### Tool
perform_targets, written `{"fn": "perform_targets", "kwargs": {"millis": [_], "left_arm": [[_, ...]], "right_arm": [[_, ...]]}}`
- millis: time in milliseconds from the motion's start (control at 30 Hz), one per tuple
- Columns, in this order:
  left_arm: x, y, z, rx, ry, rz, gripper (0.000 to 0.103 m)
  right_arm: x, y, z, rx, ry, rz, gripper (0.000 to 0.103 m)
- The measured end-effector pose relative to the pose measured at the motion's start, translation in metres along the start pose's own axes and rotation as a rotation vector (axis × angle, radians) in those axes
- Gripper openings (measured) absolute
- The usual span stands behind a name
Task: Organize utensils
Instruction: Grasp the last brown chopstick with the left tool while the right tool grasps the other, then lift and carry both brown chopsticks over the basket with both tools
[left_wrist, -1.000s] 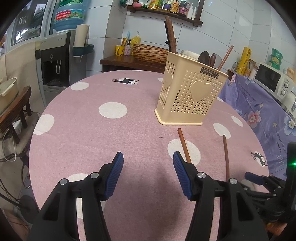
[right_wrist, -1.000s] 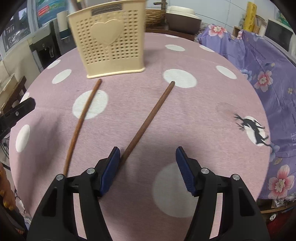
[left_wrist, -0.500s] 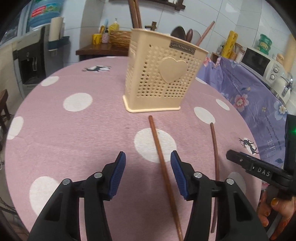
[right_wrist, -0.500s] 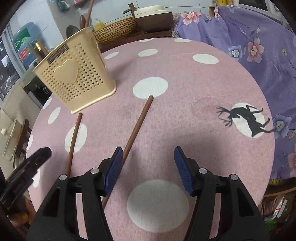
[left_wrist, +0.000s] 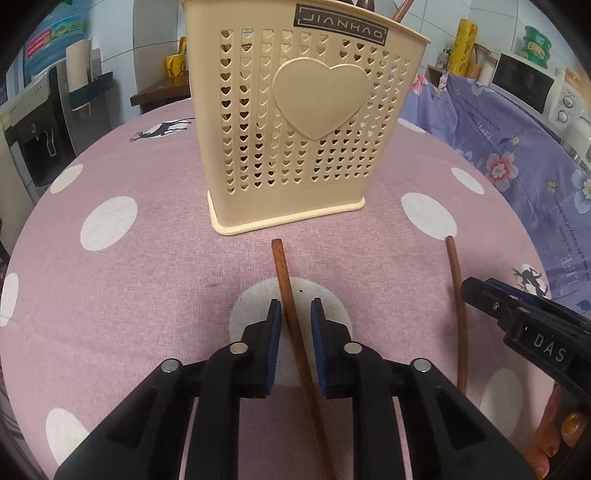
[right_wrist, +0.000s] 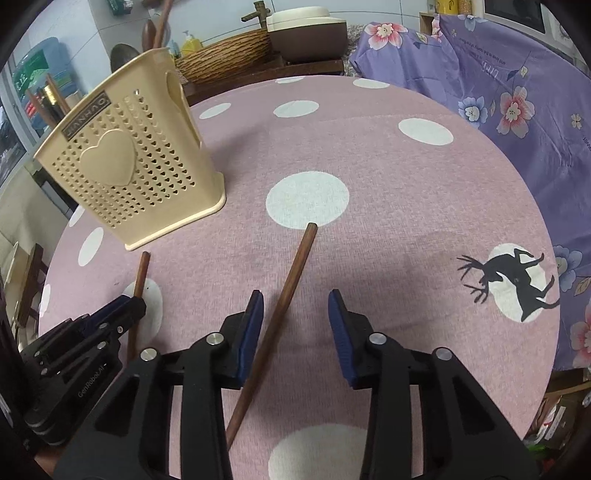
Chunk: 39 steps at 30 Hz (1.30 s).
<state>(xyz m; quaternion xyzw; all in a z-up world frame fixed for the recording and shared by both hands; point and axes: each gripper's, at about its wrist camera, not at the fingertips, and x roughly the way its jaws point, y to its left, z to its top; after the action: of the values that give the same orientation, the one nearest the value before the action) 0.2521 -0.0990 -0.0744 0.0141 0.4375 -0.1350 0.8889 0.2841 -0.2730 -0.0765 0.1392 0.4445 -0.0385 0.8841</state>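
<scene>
A cream plastic utensil basket (left_wrist: 303, 122) pierced with small hearts stood upright on the round table under a pink cloth with white dots (left_wrist: 122, 295). Two long dark brown wooden chopsticks lay flat on the cloth just in front of the basket's base, well apart from each other. The left gripper (left_wrist: 295, 314) straddled the chopstick nearer the basket (left_wrist: 286, 291), its blue-padded jaws closing, with narrow gaps still showing between pads and wood. The right gripper (right_wrist: 295, 306) straddled the other chopstick (right_wrist: 291, 280), further from the basket; its jaws were closing too, the wood lying close to the left pad and clear of the right one. Brown utensil handles (right_wrist: 159, 26) stuck up out of the basket's top.
</scene>
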Motion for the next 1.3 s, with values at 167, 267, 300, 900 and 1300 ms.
{"fn": "perform_targets", "kwargs": {"millis": [167,267,300,900,1300], "left_arm": [[0.003,0.003,0.006,-0.001,0.001,0.015,0.01],[0.006,-0.001,0.01,0.014,0.0,0.021,0.009],[0.008,-0.003,0.011,0.02,-0.002,0.024,0.009],[0.013,0.002,0.02,0.011,0.008,0.0,0.008],[-0.036,0.011,0.017,-0.024,-0.111,-0.069,0.008]], "right_arm": [[0.015,0.008,0.008,-0.007,0.002,-0.059,0.023],[0.02,0.011,0.013,-0.008,-0.008,-0.088,0.02],[0.021,0.012,0.015,-0.013,-0.01,-0.094,0.018],[0.03,0.019,0.025,-0.014,-0.008,-0.064,0.01],[-0.021,0.005,0.022,0.043,-0.109,0.2,0.008]]}}
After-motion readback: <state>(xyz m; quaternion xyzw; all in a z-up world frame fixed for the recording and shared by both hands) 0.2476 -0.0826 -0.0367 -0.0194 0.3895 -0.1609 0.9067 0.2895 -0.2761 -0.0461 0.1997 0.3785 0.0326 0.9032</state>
